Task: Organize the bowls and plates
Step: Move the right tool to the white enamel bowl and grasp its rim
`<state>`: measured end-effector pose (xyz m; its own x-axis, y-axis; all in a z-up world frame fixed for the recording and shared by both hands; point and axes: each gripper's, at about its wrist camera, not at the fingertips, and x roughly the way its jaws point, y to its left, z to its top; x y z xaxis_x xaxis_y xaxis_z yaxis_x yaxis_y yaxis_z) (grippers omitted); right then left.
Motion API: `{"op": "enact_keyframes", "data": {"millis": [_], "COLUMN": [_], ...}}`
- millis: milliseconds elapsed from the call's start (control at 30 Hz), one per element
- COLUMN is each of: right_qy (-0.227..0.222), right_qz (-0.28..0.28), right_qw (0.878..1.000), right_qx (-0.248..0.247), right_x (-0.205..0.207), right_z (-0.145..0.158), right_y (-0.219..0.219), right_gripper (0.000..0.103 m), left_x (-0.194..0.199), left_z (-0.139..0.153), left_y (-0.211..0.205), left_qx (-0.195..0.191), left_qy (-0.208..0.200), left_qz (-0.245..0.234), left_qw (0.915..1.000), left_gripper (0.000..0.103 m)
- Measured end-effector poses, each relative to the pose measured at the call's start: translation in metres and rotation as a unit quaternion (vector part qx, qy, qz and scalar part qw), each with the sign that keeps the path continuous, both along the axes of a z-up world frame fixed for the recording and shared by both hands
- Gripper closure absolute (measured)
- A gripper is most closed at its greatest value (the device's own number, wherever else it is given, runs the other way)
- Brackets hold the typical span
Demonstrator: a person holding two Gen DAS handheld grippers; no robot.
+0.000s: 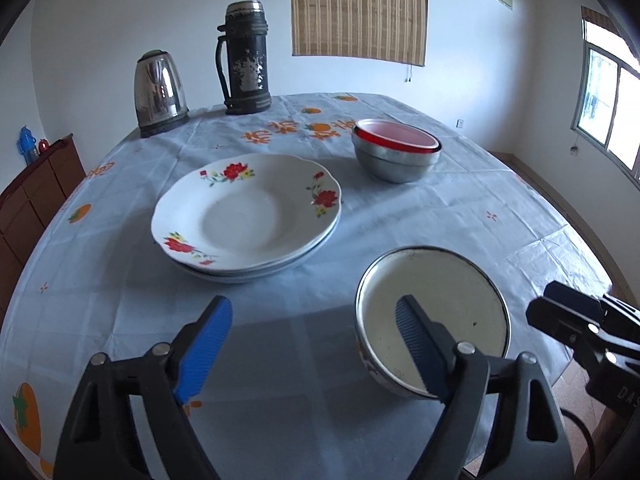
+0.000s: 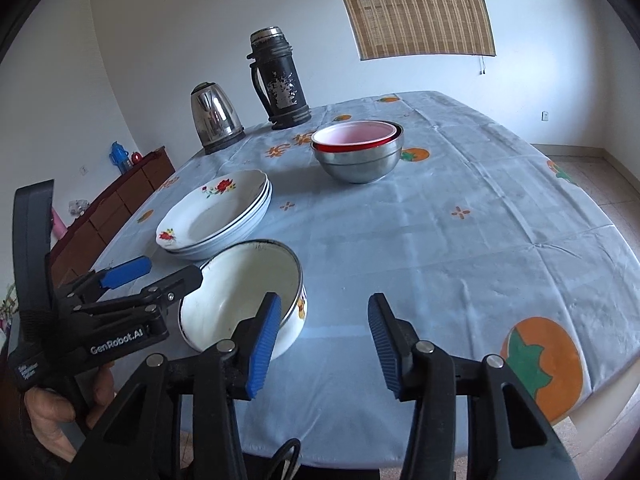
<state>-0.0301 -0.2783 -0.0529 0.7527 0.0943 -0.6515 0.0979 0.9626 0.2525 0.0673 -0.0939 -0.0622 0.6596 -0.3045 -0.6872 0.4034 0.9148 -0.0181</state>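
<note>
A white enamel bowl (image 1: 452, 320) (image 2: 236, 292) with a dark rim stands near the table's front edge. My left gripper (image 1: 313, 302) (image 2: 175, 267) is open and straddles the bowl's left rim: one finger is over the inside, the other well outside it. My right gripper (image 2: 325, 298) (image 1: 542, 302) is open just to the right of the bowl, with nothing between its pads. Behind the bowl lies a stack of flowered white plates (image 1: 248, 216) (image 2: 216, 216). Farther back, a red bowl (image 1: 394, 136) (image 2: 352, 134) sits nested in a steel bowl (image 1: 396, 164) (image 2: 360, 164).
A steel kettle (image 1: 160, 92) (image 2: 216, 116) and a tall black flask (image 1: 244, 60) (image 2: 280, 80) stand at the far left corner of the blue tablecloth (image 1: 480, 208) (image 2: 460, 240). A brown cabinet (image 1: 36, 200) (image 2: 120, 200) lines the left wall. A hand (image 2: 60, 408) holds the left gripper.
</note>
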Motion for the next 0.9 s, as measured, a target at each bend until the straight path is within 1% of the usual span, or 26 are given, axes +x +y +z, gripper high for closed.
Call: {"op": "enact_keyframes", "data": {"millis": [67,133,200,233,267,367,500,567,600,633,700,767,833,900], "right_qy": [0.007,0.012,0.014,0.015,0.011,0.007,0.008,0.011,0.012,0.013,0.016,0.021,0.026,0.032], "right_qz": [0.01,0.015,0.013,0.012,0.011,0.007,0.012,0.016,0.016,0.018,0.023,0.027,0.03,0.034], "right_qw": [1.0,1.0,1.0,1.0,0.999,0.999,0.999,0.999,0.999,0.999,0.999,0.999,0.998,0.998], "right_qx": [0.012,0.016,0.022,0.024,0.031,0.032,0.033,0.036,0.038,0.039,0.04,0.038,0.045,0.053], "right_x": [-0.003,-0.001,0.006,0.009,0.012,0.016,0.021,0.025,0.026,0.027,0.028,0.032,0.035,0.038], "right_z": [-0.001,-0.003,-0.007,-0.009,-0.011,-0.01,-0.011,-0.011,-0.012,-0.012,-0.014,-0.017,-0.019,-0.02], "right_y": [0.0,0.001,0.003,0.003,0.002,0.002,0.003,0.004,0.004,0.005,0.008,0.011,0.013,0.014], "right_gripper": [0.055,0.057,0.067,0.069,0.071,0.071,0.071,0.071,0.071,0.071,0.071,0.071,0.074,0.078], "left_x": [0.0,0.0,0.0,0.0,0.001,0.004,0.005,0.005,0.006,0.007,0.009,0.01,0.01,0.009], "left_z": [-0.001,-0.002,-0.004,-0.005,-0.007,-0.01,-0.009,-0.01,-0.012,-0.013,-0.015,-0.016,-0.017,-0.018], "left_y": [0.0,-0.002,-0.005,-0.006,-0.006,-0.006,-0.008,-0.011,-0.011,-0.011,-0.011,-0.014,-0.018,-0.021], "left_qx": [-0.002,0.0,0.004,0.006,0.005,-0.001,-0.003,-0.002,-0.002,-0.003,-0.006,-0.007,-0.008,-0.008], "left_qy": [0.005,0.006,0.007,0.009,0.013,0.028,0.026,0.03,0.034,0.038,0.045,0.048,0.052,0.055], "left_qz": [-0.003,-0.007,-0.007,-0.006,-0.005,-0.005,-0.004,-0.006,-0.006,-0.007,-0.009,-0.011,-0.021,-0.027], "left_qw": [1.0,1.0,0.9999,0.9999,0.9999,0.9996,0.9996,0.9995,0.9994,0.9993,0.9989,0.9988,0.9984,0.9981], "left_gripper": [0.019,0.027,0.032,0.036,0.038,0.038,0.038,0.049,0.059,0.065,0.065,0.068,0.077,0.081]}}
